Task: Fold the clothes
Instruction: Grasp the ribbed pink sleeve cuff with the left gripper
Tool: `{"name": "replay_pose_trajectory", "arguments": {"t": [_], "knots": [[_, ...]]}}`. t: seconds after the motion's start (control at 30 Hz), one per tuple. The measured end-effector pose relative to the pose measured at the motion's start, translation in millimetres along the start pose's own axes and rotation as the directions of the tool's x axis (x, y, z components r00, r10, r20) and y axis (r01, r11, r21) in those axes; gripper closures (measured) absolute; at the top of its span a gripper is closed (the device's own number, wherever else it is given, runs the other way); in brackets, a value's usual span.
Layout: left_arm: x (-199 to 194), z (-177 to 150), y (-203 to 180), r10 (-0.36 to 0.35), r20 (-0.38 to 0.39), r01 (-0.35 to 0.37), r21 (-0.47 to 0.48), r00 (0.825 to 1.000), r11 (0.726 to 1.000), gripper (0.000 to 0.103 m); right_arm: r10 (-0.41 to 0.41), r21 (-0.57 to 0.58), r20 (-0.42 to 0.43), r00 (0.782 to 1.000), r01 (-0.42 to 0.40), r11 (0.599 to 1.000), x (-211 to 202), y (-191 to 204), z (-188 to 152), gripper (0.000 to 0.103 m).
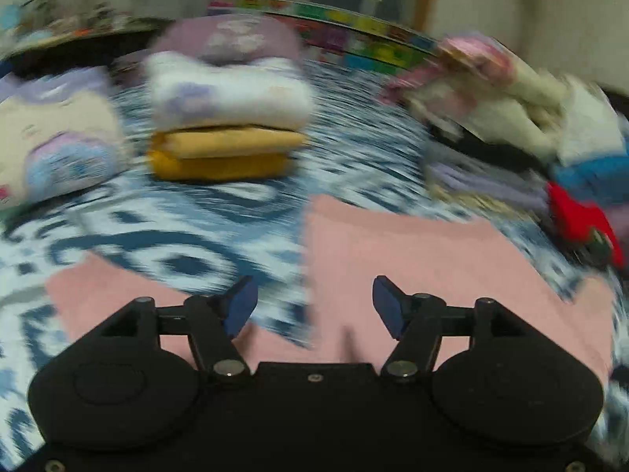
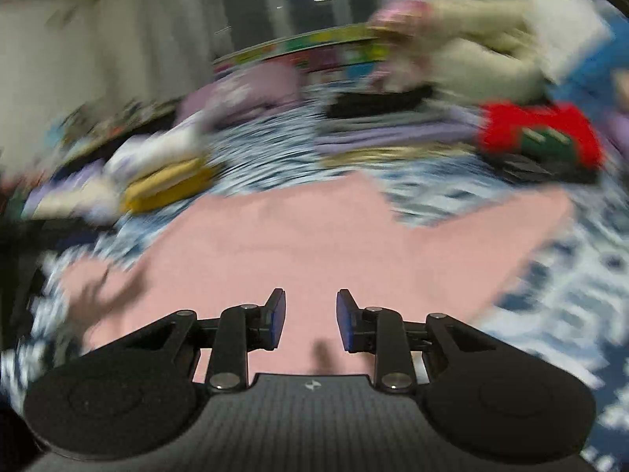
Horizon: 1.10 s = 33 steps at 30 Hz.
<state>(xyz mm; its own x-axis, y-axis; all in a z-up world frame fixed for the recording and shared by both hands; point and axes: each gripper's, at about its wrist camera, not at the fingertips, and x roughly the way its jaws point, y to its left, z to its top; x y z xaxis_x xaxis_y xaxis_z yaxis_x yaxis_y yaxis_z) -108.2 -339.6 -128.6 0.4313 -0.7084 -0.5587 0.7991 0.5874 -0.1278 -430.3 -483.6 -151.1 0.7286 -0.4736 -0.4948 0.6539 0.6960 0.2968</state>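
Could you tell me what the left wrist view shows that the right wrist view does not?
Only the left wrist view shows the left tool, open with nothing between its pads, and a cream and lilac cushion. Only the right wrist view shows the right tool, also open and empty. Both show the pink garment spread on the blue-and-white patterned cover, the folded stack on a yellow piece and the red garment.

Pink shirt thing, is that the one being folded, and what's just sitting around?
For the job: pink garment, left gripper, right gripper, both open and empty.

Just lying about: folded stack with yellow at the bottom, red cloth, messy clothes pile, patterned bedspread.
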Motion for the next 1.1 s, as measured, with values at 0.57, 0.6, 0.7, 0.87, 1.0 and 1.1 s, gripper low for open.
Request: {"name": "replay_pose_trajectory", "arguments": {"t": [0.57,0.6,0.7,0.87,1.0,1.1], "knots": [[36,-45,-291,-0.206,-0.169,0.263,0.489,0.964,0.831,0.04,-0.133,0.54,0.092,0.987,0.063,0.839,-42,-197,-17,0.064],[40,-48,-306,-0.204,-0.171,0.264,0.52,0.964,0.812,0.04,-0.129,0.554,0.099,0.987,0.053,0.831,-43,-203,-18,0.064],[53,-60,-346,-0.181,-0.167,0.246,0.612,0.969,0.752,0.041,-0.116,0.577,0.129,0.985,0.02,0.816,-50,-214,-15,0.064],[73,-77,-393,-0.153,-0.168,0.227,0.686,0.974,0.691,0.044,-0.095,0.604,0.174,0.98,-0.03,0.797,-63,-232,-10,0.062],[87,-86,-413,-0.124,-0.156,0.199,0.723,0.98,0.661,0.048,-0.081,0.623,0.178,0.981,-0.048,0.78,-69,-245,-9,0.061],[97,-87,-424,-0.115,-0.147,0.186,0.736,0.982,0.65,0.053,-0.075,0.642,0.191,0.979,-0.067,0.764,-72,-251,-10,0.061]]}}
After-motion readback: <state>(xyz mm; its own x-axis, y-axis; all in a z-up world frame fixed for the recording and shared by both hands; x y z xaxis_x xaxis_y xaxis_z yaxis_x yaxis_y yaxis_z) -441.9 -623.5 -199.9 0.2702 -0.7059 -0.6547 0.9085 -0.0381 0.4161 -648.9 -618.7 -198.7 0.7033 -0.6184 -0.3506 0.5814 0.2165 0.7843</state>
